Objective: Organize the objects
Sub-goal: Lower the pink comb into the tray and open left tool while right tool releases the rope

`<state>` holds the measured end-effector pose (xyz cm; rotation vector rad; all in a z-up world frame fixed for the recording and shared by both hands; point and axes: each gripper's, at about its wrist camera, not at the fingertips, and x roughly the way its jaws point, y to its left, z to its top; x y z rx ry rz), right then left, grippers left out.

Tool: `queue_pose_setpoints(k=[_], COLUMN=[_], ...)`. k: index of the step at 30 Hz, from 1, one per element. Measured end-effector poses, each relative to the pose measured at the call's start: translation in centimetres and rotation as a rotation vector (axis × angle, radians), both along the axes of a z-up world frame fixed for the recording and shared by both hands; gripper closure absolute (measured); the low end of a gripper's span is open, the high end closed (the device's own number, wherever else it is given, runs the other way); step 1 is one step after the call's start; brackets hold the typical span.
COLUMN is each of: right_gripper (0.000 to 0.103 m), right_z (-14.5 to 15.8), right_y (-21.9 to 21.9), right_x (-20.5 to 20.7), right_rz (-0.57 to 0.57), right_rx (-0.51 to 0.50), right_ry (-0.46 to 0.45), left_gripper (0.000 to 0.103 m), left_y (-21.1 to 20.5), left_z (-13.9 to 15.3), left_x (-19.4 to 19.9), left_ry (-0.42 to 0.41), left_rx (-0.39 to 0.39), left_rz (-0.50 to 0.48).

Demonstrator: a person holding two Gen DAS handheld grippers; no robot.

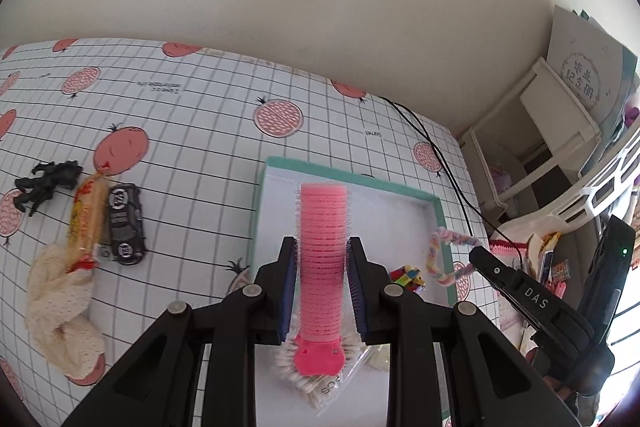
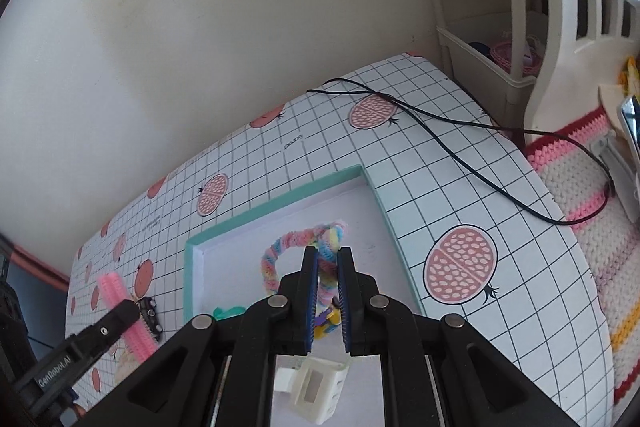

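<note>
My left gripper (image 1: 322,247) is shut on a pink hair roller (image 1: 323,259) and holds it above the teal-rimmed white tray (image 1: 344,174). The roller also shows in the right wrist view (image 2: 124,315). My right gripper (image 2: 328,255) is shut on a pastel twisted fuzzy ring (image 2: 280,251), which hangs over the tray (image 2: 276,203). That ring shows in the left wrist view (image 1: 442,255). In the tray lie a bag of cotton swabs (image 1: 320,383), a small colourful toy (image 1: 408,277) and a white plastic clip (image 2: 316,387).
On the pomegranate-print tablecloth (image 1: 192,131), left of the tray, lie a black toy car (image 1: 125,223), a wrapped snack (image 1: 86,219), a black figure (image 1: 48,183) and a cream knitted scrunchie (image 1: 60,303). A black cable (image 2: 460,139) crosses the table's right side. White shelving (image 2: 492,67) stands to the right.
</note>
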<state>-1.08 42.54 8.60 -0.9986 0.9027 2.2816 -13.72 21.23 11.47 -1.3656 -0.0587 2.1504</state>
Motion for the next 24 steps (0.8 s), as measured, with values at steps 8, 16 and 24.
queue_pose_setpoints(k=[8,16,24], right_gripper=[0.093,0.093,0.092], right_z=[-1.6,-1.9,-3.4], right_y=[0.4,0.3,0.6], right_x=[-0.5,-1.2,-1.3], right_rz=[-0.024,-0.029,-0.035], right_rx=[-0.005,0.021,0.002], right_ry=[0.023,0.052,0.018], left_gripper=[0.077,0.077,0.077], left_y=[2.2,2.9,3.3], left_z=[-2.2,-2.9,-4.3], left_x=[0.4,0.1,-0.2], left_ry=[0.002,0.020,0.005], left_rx=[0.014,0.043,0.026], left_rz=[-0.009,-0.010,-0.001])
